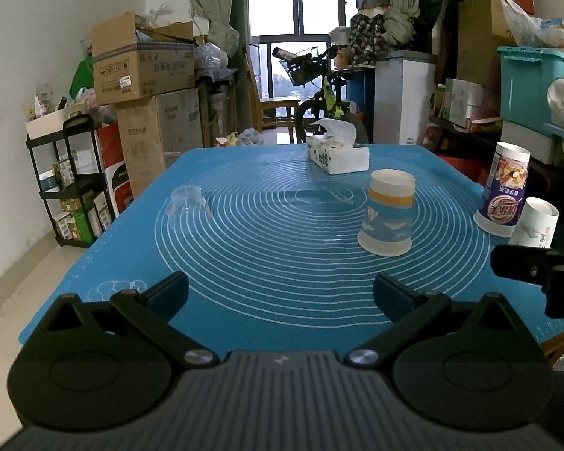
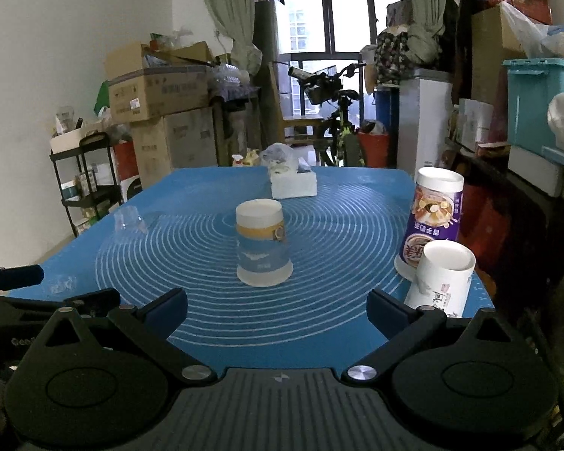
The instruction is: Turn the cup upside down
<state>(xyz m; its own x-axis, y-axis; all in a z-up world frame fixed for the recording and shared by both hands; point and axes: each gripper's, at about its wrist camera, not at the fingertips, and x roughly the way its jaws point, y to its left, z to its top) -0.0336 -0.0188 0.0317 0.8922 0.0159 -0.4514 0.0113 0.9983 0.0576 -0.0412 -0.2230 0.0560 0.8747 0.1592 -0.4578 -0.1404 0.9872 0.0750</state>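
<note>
A blue and white paper cup with an orange band point(image 1: 388, 213) stands upside down, wide mouth down, on the blue mat point(image 1: 267, 248); it also shows in the right wrist view point(image 2: 262, 248). A tall purple cup point(image 1: 504, 189) point(image 2: 432, 220) stands upside down at the mat's right edge, with a white cup point(image 1: 534, 223) point(image 2: 441, 280) upside down in front of it. A clear plastic cup point(image 1: 187, 199) point(image 2: 129, 218) sits on the left. My left gripper point(image 1: 280, 295) is open and empty, short of the cups. My right gripper point(image 2: 278, 312) is open and empty; its right finger is beside the white cup.
A tissue box point(image 1: 336, 152) point(image 2: 293, 183) sits at the far side of the mat. Cardboard boxes point(image 1: 146, 71), a black shelf cart point(image 1: 71, 180), a bicycle point(image 1: 319, 86) and teal bins point(image 1: 530, 82) surround the table. The left gripper's fingers point(image 2: 15, 280) show at the right wrist view's left edge.
</note>
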